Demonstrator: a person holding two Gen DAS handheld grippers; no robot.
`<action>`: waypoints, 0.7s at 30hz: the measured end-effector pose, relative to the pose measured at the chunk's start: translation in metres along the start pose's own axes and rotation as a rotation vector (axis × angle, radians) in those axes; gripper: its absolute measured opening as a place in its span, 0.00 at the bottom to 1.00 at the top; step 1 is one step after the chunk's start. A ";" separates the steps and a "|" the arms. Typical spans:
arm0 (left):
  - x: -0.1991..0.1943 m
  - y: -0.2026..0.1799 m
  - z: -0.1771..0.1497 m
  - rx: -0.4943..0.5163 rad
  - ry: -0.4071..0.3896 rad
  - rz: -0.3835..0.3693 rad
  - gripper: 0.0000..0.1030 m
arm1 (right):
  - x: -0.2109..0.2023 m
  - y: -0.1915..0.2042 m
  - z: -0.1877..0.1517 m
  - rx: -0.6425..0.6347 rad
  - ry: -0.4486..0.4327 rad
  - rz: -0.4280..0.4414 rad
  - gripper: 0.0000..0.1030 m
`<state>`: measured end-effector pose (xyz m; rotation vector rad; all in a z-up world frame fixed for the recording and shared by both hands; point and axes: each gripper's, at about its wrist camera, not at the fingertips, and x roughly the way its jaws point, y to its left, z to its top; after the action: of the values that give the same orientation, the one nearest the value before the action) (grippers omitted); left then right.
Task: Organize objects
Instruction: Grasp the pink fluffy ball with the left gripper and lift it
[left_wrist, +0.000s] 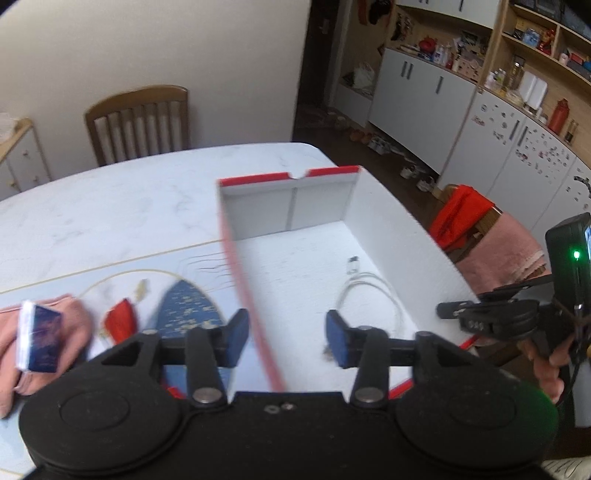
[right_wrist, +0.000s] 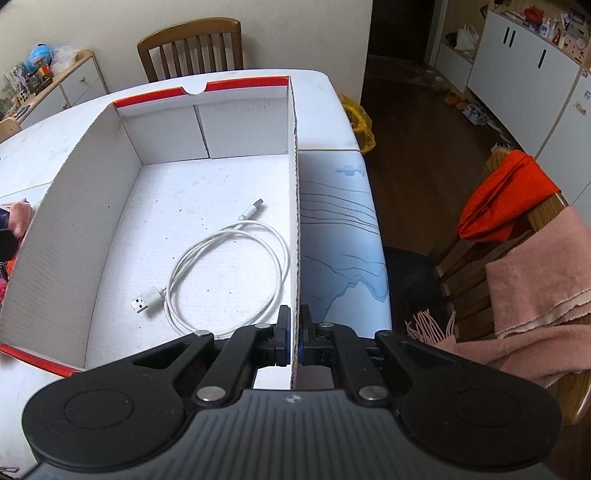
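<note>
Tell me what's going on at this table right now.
A person is tidying things into a white cardboard box using two hand-held tools. The right tool is clamped on the box's right wall, steadying it. The left tool is open and holds nothing, straddling the box's left wall. A white cable already lies inside. A small blue box, pink cloth and something red wait outside.
</note>
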<state>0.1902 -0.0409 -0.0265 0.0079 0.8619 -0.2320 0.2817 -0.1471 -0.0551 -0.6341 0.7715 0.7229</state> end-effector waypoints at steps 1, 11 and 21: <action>-0.004 0.005 -0.002 -0.007 -0.006 0.008 0.54 | 0.000 0.000 0.000 0.000 0.000 -0.002 0.03; -0.034 0.049 -0.017 -0.057 -0.039 0.086 0.81 | 0.004 0.004 0.002 0.004 0.013 -0.022 0.03; -0.047 0.078 -0.035 -0.073 -0.043 0.077 0.99 | 0.006 0.004 0.004 0.002 0.028 -0.023 0.03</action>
<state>0.1505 0.0475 -0.0211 -0.0319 0.8249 -0.1280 0.2830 -0.1399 -0.0584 -0.6512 0.7893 0.6928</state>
